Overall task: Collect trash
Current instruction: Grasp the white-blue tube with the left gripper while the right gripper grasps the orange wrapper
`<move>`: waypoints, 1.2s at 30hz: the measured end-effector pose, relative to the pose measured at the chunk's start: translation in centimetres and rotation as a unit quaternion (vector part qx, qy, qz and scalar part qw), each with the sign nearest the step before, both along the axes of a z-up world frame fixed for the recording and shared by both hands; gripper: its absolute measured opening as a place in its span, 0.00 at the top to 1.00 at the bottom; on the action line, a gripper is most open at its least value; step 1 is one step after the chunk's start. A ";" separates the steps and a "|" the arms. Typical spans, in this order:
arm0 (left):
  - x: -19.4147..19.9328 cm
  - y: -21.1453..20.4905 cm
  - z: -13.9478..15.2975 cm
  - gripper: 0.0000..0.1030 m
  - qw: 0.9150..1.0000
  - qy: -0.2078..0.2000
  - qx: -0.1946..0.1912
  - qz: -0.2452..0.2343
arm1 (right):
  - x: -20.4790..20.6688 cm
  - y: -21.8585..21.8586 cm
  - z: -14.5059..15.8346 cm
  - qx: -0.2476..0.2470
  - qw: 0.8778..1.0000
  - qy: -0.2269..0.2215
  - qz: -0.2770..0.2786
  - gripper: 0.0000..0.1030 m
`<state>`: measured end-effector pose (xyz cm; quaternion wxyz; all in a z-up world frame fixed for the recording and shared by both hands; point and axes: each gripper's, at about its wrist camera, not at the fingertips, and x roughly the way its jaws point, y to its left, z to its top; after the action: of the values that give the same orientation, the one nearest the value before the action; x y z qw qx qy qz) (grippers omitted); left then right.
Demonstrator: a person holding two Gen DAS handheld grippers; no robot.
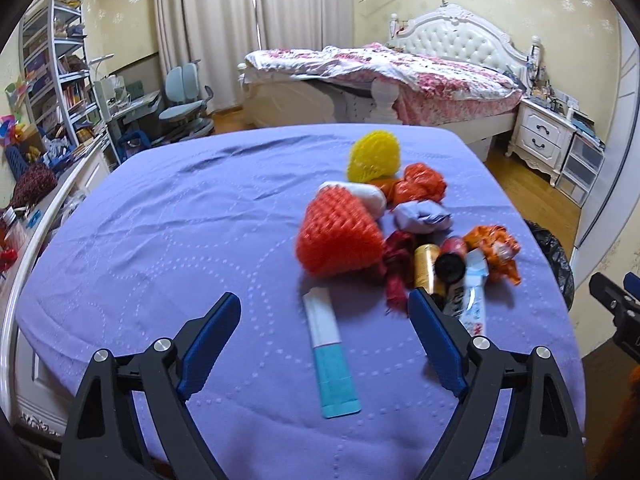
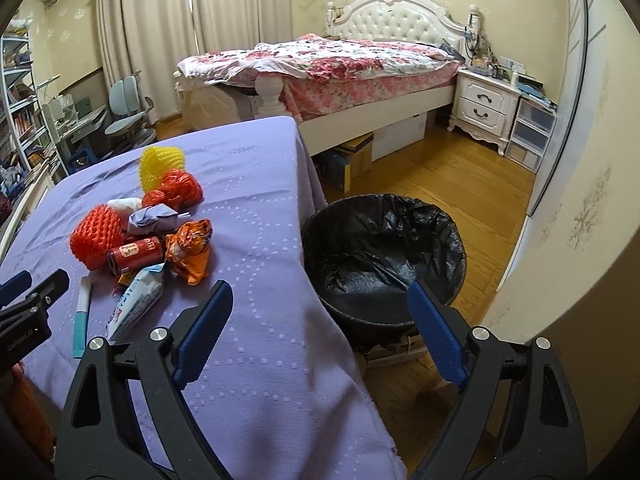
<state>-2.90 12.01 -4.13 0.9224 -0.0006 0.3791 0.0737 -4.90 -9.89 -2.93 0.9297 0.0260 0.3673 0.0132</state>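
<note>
A purple-covered table point(image 1: 160, 240) is seen, with a heap of trash point(image 1: 400, 232) lying toward its right side. A bin point(image 2: 384, 248) lined in black stands on the floor just beside the table's right edge. The left gripper point(image 1: 324, 312) is spread wide and empty, a white-and-teal tube point(image 1: 330, 354) lying on the cloth between its fingers, untouched. The right gripper point(image 2: 320, 300) is likewise spread and empty, above the table edge and bin. The orange foam net point(image 1: 338, 236) is judged light, soft and springy, best pinched across its middle. The wrappers point(image 2: 190, 248) would crumple; the can point(image 2: 136, 254) may roll.
</note>
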 end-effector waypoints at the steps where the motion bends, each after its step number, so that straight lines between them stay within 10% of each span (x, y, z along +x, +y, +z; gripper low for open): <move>1: 0.0 0.1 -0.1 0.18 1.000 0.002 0.002 0.002 | 0.1 0.2 0.1 -0.001 1.000 0.001 0.002 0.16; 18: 0.4 2.9 -3.6 0.46 0.997 0.065 -0.033 -0.002 | 1.9 1.4 -1.1 -0.007 1.000 0.019 0.022 0.16; 23: 0.4 3.3 -3.5 0.79 0.998 0.052 -0.019 -0.003 | 2.3 2.0 -1.1 -0.006 0.999 0.019 0.032 0.16; 36: 0.0 6.0 -1.8 0.81 0.999 0.014 -0.030 0.018 | 3.8 4.3 -0.5 0.004 0.997 0.008 0.071 0.25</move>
<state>-2.91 18.01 -5.89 0.9152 -0.0344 0.3939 0.0787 -1.08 -5.54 -3.45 0.9234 0.0041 0.3753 0.0800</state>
